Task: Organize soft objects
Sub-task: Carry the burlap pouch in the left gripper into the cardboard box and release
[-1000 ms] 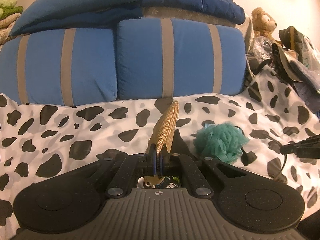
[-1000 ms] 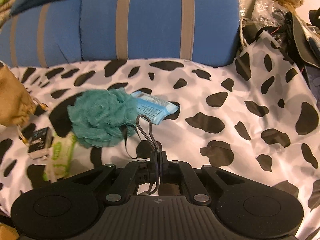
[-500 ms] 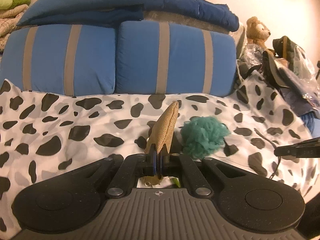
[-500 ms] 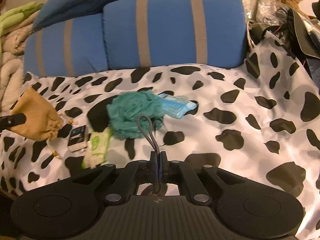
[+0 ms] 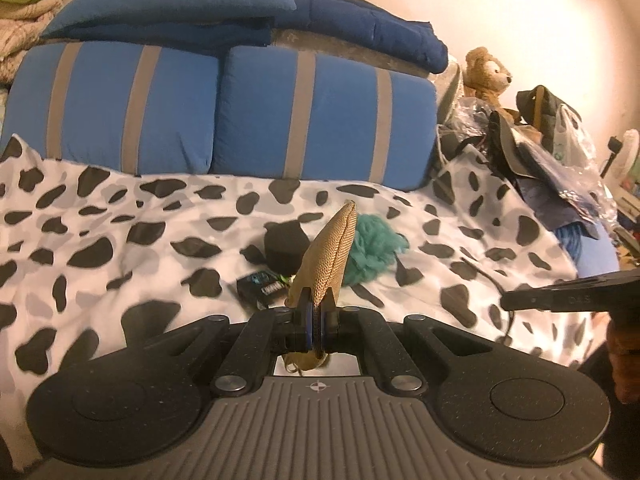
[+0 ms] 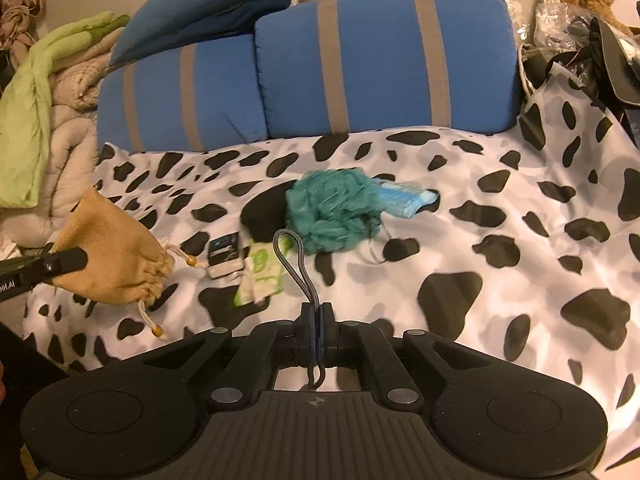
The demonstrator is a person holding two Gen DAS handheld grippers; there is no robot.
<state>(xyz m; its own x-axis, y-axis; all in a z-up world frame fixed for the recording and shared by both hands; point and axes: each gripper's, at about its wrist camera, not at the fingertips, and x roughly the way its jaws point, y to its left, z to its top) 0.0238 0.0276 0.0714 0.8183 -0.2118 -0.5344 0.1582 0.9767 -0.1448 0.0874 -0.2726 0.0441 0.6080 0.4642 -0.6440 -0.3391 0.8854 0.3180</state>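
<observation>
My left gripper (image 5: 316, 306) is shut on a tan drawstring pouch (image 5: 332, 248), which stands up from its jaws above the cow-print bedspread (image 5: 120, 240). From the right wrist view the pouch (image 6: 108, 256) hangs at the left, its beaded strings dangling. My right gripper (image 6: 317, 312) is shut on a grey braided cord loop (image 6: 292, 256). A teal bath pouf (image 6: 332, 208) lies on the bed beyond both grippers, apart from them. Beside it lie a blue packet (image 6: 404, 198), a green wipes pack (image 6: 262, 270) and a small black box (image 6: 224, 254).
Two blue pillows with grey stripes (image 5: 320, 112) stand at the bed's head, with a folded blue duvet (image 5: 360, 28) on top. A teddy bear (image 5: 486, 72) and a heap of bags (image 5: 540, 144) sit at the right. Green and beige blankets (image 6: 44, 92) pile at the left.
Both grippers have drawn back from the pillows and the pouf, so more bedspread shows. Each keeps its hold; the black box and wipes pack now show past the pouch.
</observation>
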